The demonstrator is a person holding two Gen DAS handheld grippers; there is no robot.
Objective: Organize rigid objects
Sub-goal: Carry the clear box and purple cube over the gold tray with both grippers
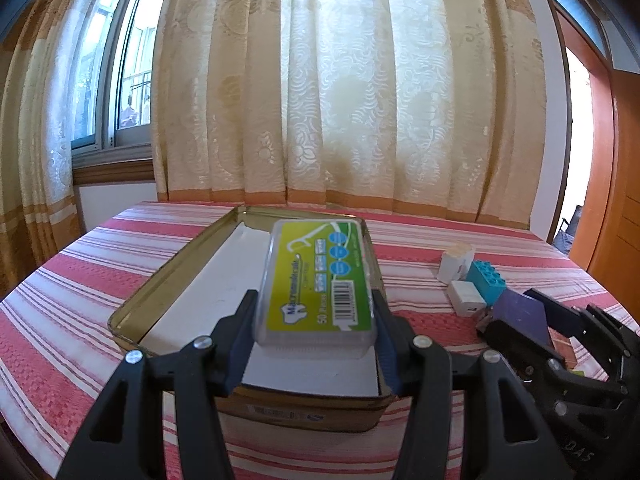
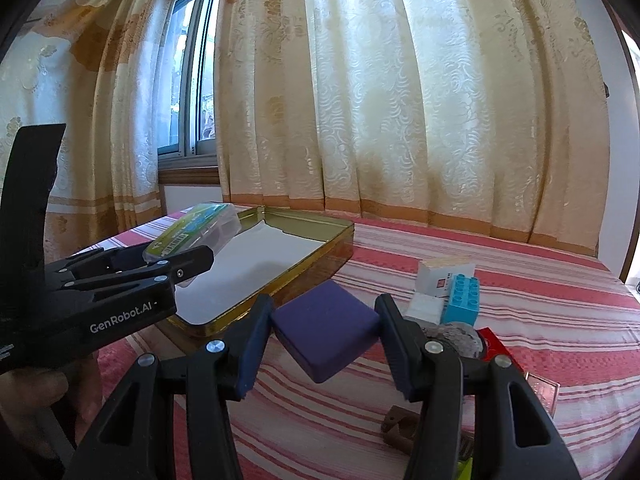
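My left gripper (image 1: 316,332) is shut on a clear plastic floss-pick box (image 1: 320,280) with a green label, held above the open gold tin (image 1: 132,312) lined with white paper. In the right wrist view the same box (image 2: 192,232) hangs over the tin's left part (image 2: 320,228), and the left gripper (image 2: 176,264) shows side-on. My right gripper (image 2: 324,340) is shut on a purple block (image 2: 325,330), lifted over the striped cloth just right of the tin. In the left wrist view that purple block (image 1: 520,312) and the right gripper (image 1: 532,320) appear at the right.
On the red-and-white striped cloth (image 2: 540,300) right of the tin lie a white box (image 2: 440,276), a blue toy brick (image 2: 464,300), a white charger (image 1: 466,298), a grey stone-like object (image 2: 460,334), a red item (image 2: 496,344) and a brown piece (image 2: 400,428). Curtains hang behind.
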